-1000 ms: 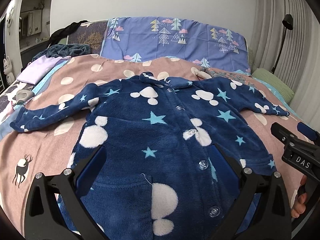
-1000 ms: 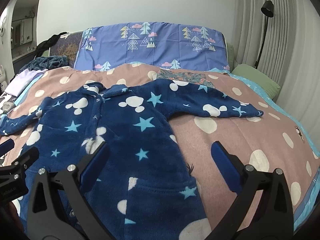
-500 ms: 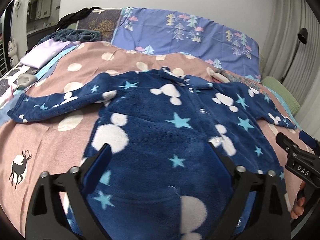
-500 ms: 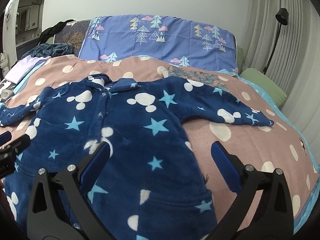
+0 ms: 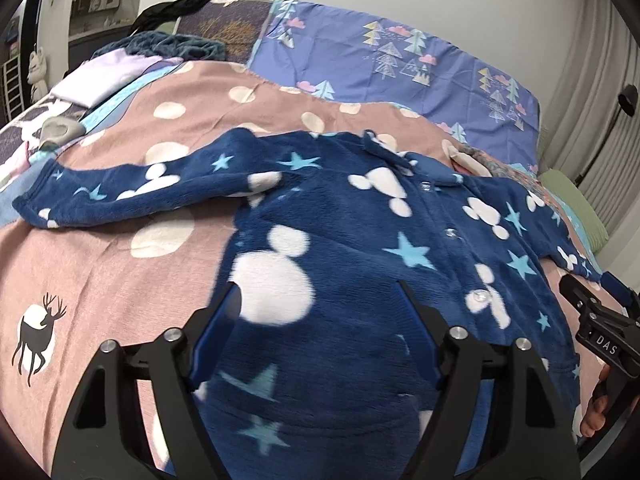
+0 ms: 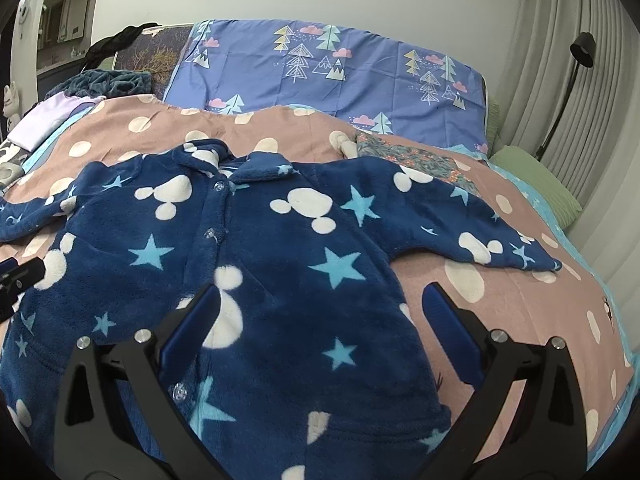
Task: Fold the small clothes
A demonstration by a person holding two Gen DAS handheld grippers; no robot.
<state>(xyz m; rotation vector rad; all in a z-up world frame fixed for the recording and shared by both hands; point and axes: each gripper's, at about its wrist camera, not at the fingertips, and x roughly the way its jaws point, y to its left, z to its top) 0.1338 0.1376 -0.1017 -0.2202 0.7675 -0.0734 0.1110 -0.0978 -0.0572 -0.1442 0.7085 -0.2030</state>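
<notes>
A navy fleece child's jacket [image 5: 360,232] with white mouse heads and light blue stars lies spread flat, front up, on the bed, buttoned, both sleeves out to the sides. It also shows in the right wrist view [image 6: 280,248]. My left gripper [image 5: 316,308] is open and empty, low over the jacket's left half, near its left side edge. My right gripper [image 6: 320,316] is open and empty over the jacket's right half, near its right side edge. The right gripper [image 5: 600,328] shows at the right edge of the left wrist view.
The jacket lies on a pink spotted blanket [image 5: 100,280] on a bed. A purple tree-print pillow [image 6: 320,64] stands at the head. Folded clothes [image 5: 96,80] lie at the far left. A green cushion [image 6: 536,184] and a black lamp [image 6: 580,48] are at the right.
Both grippers have moved forward and lower over the jacket; the left one has shifted left toward the jacket's left side. Both stay open and empty. The jacket has not moved.
</notes>
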